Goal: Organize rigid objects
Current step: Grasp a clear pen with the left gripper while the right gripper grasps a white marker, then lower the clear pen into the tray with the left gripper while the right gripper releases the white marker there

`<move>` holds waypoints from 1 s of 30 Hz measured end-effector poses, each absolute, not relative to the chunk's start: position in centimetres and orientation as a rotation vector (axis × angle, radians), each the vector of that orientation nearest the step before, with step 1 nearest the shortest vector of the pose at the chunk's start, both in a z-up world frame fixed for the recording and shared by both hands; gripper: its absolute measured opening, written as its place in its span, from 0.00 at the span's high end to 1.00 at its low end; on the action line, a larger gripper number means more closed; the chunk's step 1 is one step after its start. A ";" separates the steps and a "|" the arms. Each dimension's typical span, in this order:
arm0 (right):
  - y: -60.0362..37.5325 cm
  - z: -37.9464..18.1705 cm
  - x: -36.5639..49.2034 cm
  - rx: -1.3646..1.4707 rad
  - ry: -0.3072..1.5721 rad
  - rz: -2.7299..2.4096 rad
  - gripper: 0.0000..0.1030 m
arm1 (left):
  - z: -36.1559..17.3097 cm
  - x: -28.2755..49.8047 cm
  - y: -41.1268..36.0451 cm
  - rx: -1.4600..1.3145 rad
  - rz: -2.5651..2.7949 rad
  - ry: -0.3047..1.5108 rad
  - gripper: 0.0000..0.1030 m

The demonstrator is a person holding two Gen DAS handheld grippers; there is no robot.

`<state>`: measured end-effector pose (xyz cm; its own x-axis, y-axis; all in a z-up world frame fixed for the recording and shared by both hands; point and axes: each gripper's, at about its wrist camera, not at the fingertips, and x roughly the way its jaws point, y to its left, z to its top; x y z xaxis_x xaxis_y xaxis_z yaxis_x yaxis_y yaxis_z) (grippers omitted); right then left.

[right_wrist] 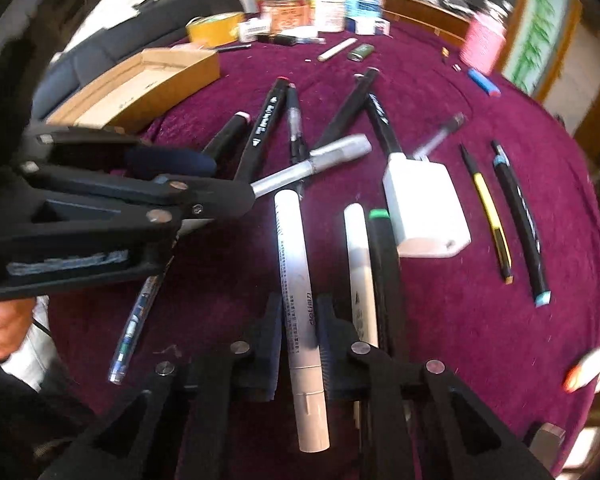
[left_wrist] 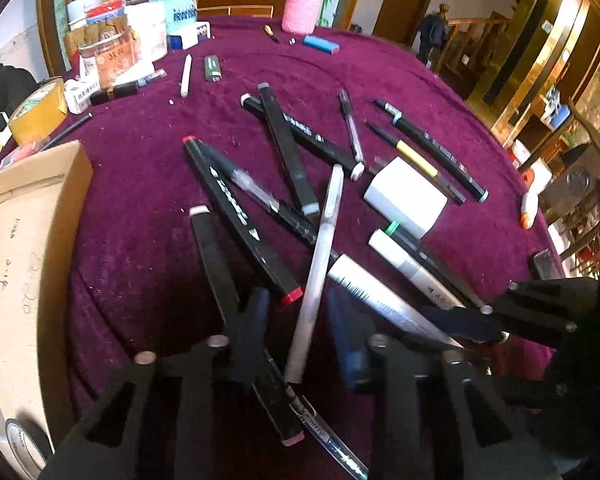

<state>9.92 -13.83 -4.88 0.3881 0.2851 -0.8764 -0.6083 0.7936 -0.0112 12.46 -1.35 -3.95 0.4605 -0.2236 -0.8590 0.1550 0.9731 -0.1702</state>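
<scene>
Many pens and markers lie scattered on a purple cloth. In the left wrist view, my left gripper stands open around a long translucent white pen, its pads apart from the barrel on both sides. In the right wrist view, my right gripper is shut on a white deli marker, which lies between its two pads. The left gripper shows there at the left, over the silver-white pen. The right gripper shows at the right edge of the left wrist view, on the white marker.
An open cardboard box sits at the left, also in the right wrist view. A white block lies among the pens. Jars, a tape roll, a pink bottle and small boxes crowd the far edge.
</scene>
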 end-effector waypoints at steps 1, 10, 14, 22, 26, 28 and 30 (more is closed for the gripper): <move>-14.1 -4.8 9.7 -0.331 1.027 0.587 0.85 | -4.2 12.5 -1.5 -0.064 -0.234 1.079 0.80; -15.4 -4.7 8.6 -0.175 1.034 0.549 0.85 | -3.3 11.7 -2.3 -0.048 -0.241 1.060 0.72; -16.8 -4.7 7.8 -0.056 1.026 0.507 0.85 | -3.3 12.5 -3.1 -0.030 -0.239 1.056 0.70; -18.4 -4.7 5.9 0.025 0.992 0.413 0.85 | -4.4 13.6 -5.9 0.038 -0.292 1.085 0.70; -19.1 -5.1 5.6 0.064 0.974 0.424 0.85 | -4.9 14.4 -6.6 0.064 -0.280 1.085 0.71; -19.5 -5.2 5.6 0.094 0.968 0.427 0.85 | -5.0 14.7 -6.7 0.058 -0.277 1.082 0.71; -19.5 -5.3 5.7 0.109 0.960 0.432 0.85 | -5.0 14.8 -6.9 0.071 -0.266 1.075 0.76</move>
<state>5.68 -19.50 -5.31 0.4955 0.4036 -0.7692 -0.3082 0.9096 0.2787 14.77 -6.89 -5.01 0.4474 -0.1800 -0.8760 0.2493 0.9658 -0.0711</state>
